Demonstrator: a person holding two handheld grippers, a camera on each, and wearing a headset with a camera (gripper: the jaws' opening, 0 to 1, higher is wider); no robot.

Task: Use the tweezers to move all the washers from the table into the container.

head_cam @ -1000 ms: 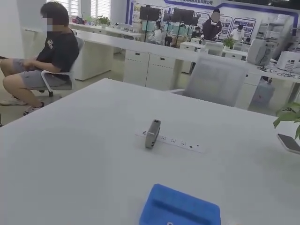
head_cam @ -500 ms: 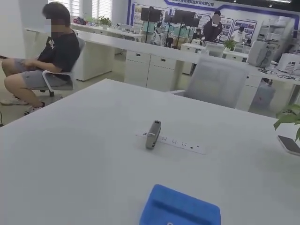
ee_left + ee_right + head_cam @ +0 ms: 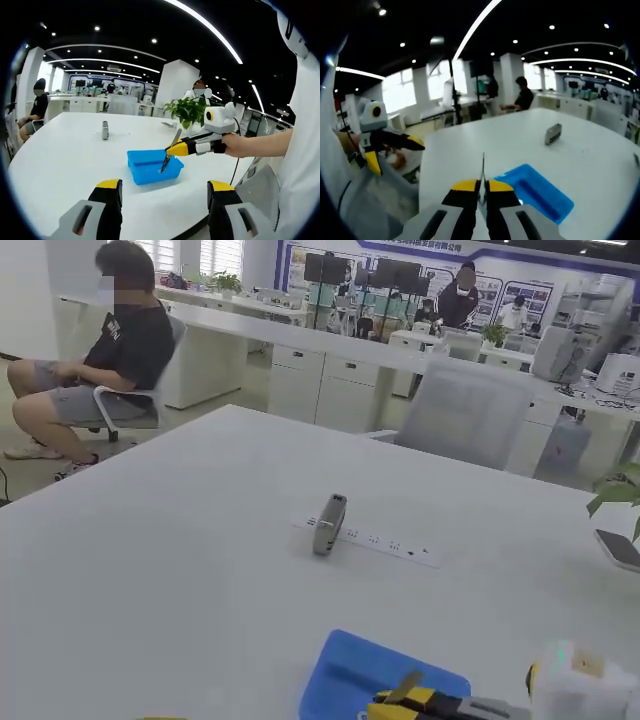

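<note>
While right gripper (image 3: 482,189) fingers (image 3: 466,186) pinch tweezers (image 3: 483,167), tips over blue container (image 3: 540,196)

Yellow-and-black right gripper (image 3: 400,702) has come into the head view from the lower right and now sits over the near right part of the blue rectangular plastic container (image 3: 350,680). Its jaws are closed, probably on the thin metal tweezers (image 3: 408,686); that part is blurred. Head camera has shifted slightly.

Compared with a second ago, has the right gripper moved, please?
Yes: the right gripper, holding the tweezers, has come in from the lower right over the near edge of the blue container.
</note>
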